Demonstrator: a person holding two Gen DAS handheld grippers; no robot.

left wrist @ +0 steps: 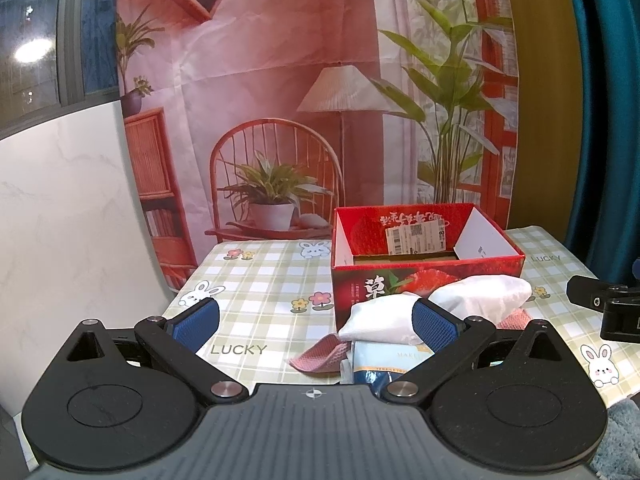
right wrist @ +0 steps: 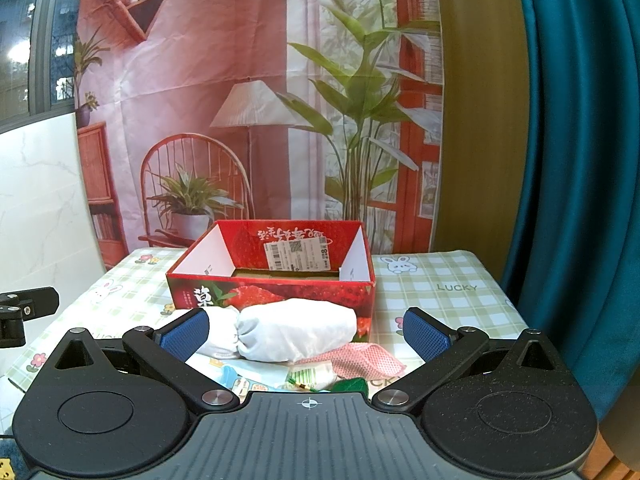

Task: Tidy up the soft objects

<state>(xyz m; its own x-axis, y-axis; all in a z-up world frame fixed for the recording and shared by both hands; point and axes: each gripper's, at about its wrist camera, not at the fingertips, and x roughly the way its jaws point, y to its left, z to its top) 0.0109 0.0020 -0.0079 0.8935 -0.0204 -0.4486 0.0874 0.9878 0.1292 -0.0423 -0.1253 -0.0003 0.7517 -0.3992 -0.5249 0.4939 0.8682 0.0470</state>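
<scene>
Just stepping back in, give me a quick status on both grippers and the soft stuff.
Left gripper open, right gripper open, both empty. White bundles and pink mesh cloth piled on table in front of red box. Box looks empty, nothing blocking.

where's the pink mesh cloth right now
In the right wrist view the pink mesh cloth lies on the checked tablecloth, under the white bundle, before the red box.

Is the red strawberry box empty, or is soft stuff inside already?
Seemingly empty: the open red strawberry cardboard box shows bare brown floor; the white cloth bundle lies outside, in front.
</scene>
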